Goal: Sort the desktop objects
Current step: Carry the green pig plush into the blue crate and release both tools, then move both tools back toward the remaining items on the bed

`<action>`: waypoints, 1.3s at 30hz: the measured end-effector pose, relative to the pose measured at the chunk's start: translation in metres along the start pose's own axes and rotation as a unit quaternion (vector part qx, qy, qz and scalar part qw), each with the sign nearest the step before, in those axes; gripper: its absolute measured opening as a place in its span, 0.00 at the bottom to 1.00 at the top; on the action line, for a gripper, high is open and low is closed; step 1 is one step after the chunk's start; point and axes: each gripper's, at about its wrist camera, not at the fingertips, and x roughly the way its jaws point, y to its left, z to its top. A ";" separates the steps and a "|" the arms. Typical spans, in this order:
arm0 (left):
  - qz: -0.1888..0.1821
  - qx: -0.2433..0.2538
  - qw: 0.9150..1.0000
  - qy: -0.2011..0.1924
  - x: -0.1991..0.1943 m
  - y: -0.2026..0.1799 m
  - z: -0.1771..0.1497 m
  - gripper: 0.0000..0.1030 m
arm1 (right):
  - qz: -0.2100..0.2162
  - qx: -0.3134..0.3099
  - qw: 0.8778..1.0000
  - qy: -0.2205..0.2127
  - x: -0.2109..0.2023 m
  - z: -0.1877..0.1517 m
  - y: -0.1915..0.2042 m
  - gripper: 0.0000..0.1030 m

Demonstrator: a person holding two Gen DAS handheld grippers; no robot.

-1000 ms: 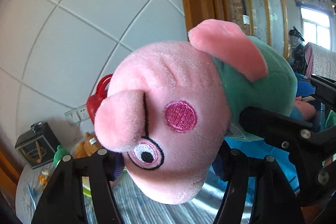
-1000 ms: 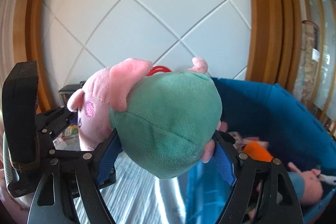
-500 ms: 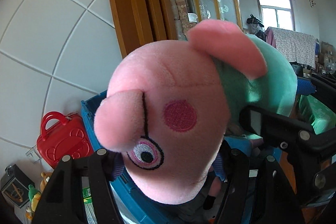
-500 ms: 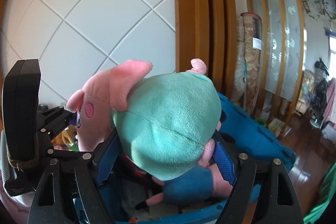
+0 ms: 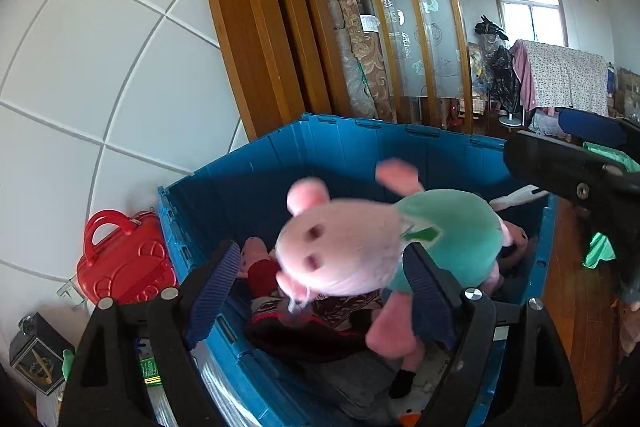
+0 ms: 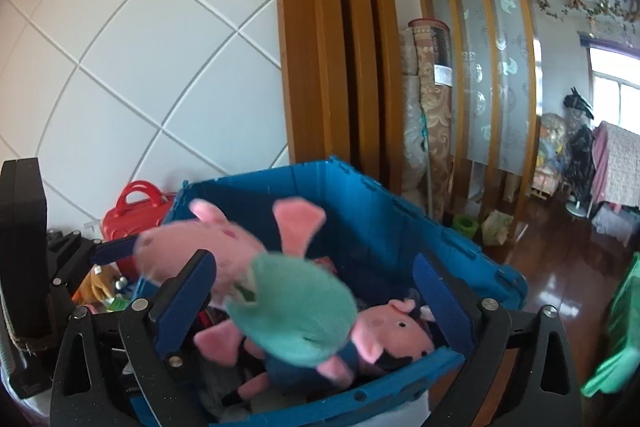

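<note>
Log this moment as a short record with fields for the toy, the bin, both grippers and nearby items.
toy: pink pig plush in green, motion-blurred, over the bin
bin: blue crate, other plush pigs inside
left hand-held gripper: open, not clamping the toy
right hand-held gripper: open, not clamping the toy
nearby: red toy case left of the crate

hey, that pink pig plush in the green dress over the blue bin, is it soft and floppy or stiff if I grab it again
Probably soft: the pig plush has a fuzzy fabric skin and a rounded, stuffed body. Its arm and ear look thin, so they would likely flop. It seems light and unlikely to break or roll, since it is blurred in mid-air between the open left gripper fingers above other toys in the blue bin.
</note>
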 end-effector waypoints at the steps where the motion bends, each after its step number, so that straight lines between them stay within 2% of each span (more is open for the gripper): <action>1: 0.001 -0.007 1.000 -0.002 -0.004 0.005 -0.001 0.83 | -0.003 0.001 1.000 -0.001 -0.001 0.001 0.000 1.00; 2: 0.003 -0.013 1.000 -0.004 -0.008 0.010 -0.003 0.86 | -0.007 0.002 1.000 -0.002 -0.002 0.001 0.002 1.00; 7: 0.021 -0.048 0.998 -0.021 -0.034 0.037 -0.017 0.87 | 0.004 0.001 1.000 -0.001 -0.004 0.000 0.017 1.00; 12: 0.065 -0.090 0.993 -0.029 -0.061 0.080 -0.045 0.87 | 0.031 -0.017 0.999 0.000 -0.005 -0.005 0.047 1.00; 17: 0.127 -0.134 0.982 -0.029 -0.092 0.130 -0.086 0.87 | 0.085 -0.052 0.995 -0.005 -0.009 -0.009 0.096 1.00; 22: 0.168 -0.181 0.969 0.005 -0.117 0.186 -0.140 0.87 | 0.146 -0.082 0.986 -0.013 -0.014 -0.018 0.159 1.00; 26: 0.219 -0.217 0.950 0.043 -0.134 0.232 -0.190 0.87 | 0.191 -0.104 0.976 0.001 -0.009 -0.028 0.210 1.00; 29: 0.256 -0.244 0.933 0.074 -0.146 0.266 -0.231 0.87 | 0.220 -0.119 0.968 0.019 0.001 -0.038 0.249 1.00; 34: 0.303 -0.305 0.894 0.125 -0.170 0.325 -0.302 0.87 | 0.258 -0.143 0.953 0.065 0.033 -0.062 0.312 1.00; 39: 0.342 -0.353 0.855 0.165 -0.184 0.372 -0.359 0.87 | 0.284 -0.168 0.936 0.124 0.075 -0.095 0.369 1.00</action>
